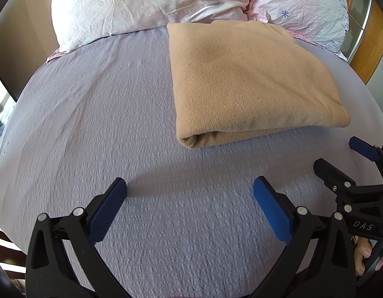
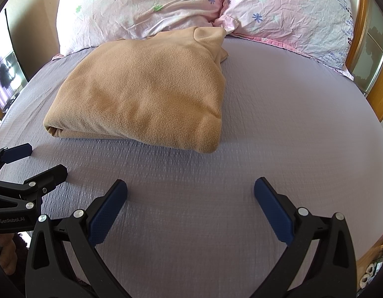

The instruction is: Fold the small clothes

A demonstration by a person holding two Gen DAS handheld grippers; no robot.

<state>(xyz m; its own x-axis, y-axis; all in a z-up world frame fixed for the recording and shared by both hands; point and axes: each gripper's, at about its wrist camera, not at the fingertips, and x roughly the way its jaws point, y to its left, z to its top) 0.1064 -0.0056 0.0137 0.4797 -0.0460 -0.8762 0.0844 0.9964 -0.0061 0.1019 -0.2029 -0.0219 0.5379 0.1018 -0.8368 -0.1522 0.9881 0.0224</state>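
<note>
Lilac bedsheet (image 2: 278,114), tan fleece garment (image 2: 146,94) folded flat, thick, rectangular

The tan fleece garment (image 2: 141,94) at frame centre is seen as soft, matt, finely napped cloth; the lilac bedsheet (image 2: 278,114) is shown as a puckered, crinkle-woven fabric; the floral pillowcases (image 2: 146,7) along the top are creased, thin cloth; matt black plastic with textured blue pads (image 1: 272,212) and shiny metal pins is seen on the left gripper (image 1: 190,209).
</note>
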